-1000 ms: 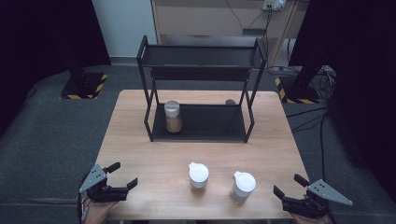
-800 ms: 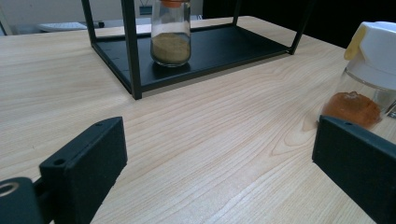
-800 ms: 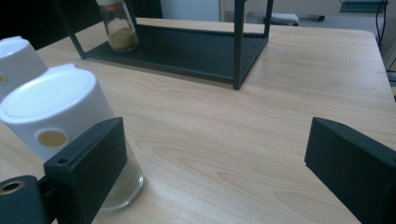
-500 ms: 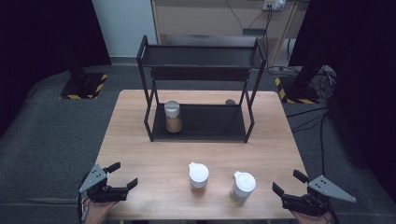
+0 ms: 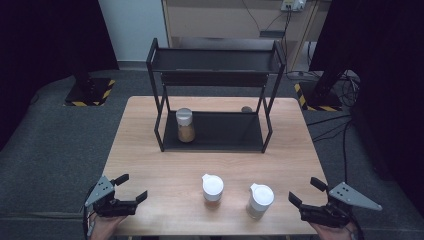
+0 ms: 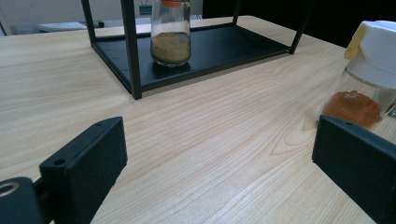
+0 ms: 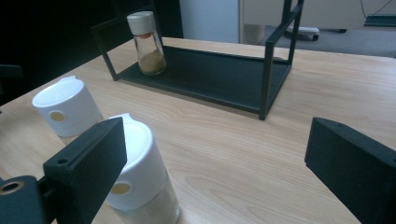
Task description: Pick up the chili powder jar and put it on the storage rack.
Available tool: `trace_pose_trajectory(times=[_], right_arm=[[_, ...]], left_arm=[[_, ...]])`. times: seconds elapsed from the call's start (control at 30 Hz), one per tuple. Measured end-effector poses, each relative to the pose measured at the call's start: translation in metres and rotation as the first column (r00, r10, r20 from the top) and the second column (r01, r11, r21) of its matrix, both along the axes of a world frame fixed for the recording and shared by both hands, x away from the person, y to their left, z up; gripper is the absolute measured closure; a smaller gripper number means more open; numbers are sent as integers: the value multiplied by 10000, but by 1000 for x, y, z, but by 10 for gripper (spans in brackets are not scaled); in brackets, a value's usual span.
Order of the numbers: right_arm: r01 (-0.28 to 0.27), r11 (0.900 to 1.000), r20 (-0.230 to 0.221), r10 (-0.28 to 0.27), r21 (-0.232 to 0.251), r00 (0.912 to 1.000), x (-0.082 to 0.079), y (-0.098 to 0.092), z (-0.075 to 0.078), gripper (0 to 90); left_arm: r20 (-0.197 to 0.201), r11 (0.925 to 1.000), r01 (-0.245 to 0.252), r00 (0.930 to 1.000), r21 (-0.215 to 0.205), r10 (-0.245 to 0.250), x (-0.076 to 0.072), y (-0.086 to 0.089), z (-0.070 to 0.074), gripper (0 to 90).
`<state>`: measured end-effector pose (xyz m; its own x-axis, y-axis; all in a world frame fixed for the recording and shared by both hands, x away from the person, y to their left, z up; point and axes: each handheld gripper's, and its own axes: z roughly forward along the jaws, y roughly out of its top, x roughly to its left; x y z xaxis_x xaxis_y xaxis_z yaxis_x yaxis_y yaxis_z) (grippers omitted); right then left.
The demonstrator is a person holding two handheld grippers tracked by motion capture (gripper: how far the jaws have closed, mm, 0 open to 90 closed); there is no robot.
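1. Only the right hand-held gripper (image 5: 306, 192) has shifted over the last second, and only slightly: it has drifted a little outward along the desk's front right corner. The left hand-held gripper (image 5: 129, 186) sits where it was, at the front left corner.

2. Both hand-held grippers have their jaws spread wide with nothing between them; the gripper views each show bare wood between the two black jaws.

3. Two white-capped jars stand near the front edge of the desk (image 5: 150, 150), untouched: the orange-filled jar (image 5: 213, 188) about mid-edge and the pale-filled jar (image 5: 260, 200) to its right, just beside the right hand-held gripper. In the right gripper view that pale-filled jar (image 7: 140, 186) stands close behind the left-hand jaw, not between the jaws.

4. A third jar, the tan spice jar (image 5: 185, 125), already stands upright on the lower tray of the black rack (image 5: 215, 55), at that tray's left end.

5. My reading: the work seems to be putting jars onto the rack, with one in place and two to go. The small drift on the right looks like lining up, not a reach; neither jar has been approached yet, and the pale-filled one is the likeliest next pick.
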<state>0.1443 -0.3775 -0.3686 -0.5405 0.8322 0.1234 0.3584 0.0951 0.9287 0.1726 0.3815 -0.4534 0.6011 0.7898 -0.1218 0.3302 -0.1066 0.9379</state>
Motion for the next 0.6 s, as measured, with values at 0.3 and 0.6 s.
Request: trace_pose_trajectory(times=[0.3,0.6], right_arm=[[-427,9990,95,428,-141,9990,8,13,11,57],[-973,9952,114,975,-139,9952,20,29,19,55]], left_arm=[[-42,10000,38,10000,30,-38,1,-1,0,22],[-24,10000,52,10000,5,-52,1,0,0,21]])
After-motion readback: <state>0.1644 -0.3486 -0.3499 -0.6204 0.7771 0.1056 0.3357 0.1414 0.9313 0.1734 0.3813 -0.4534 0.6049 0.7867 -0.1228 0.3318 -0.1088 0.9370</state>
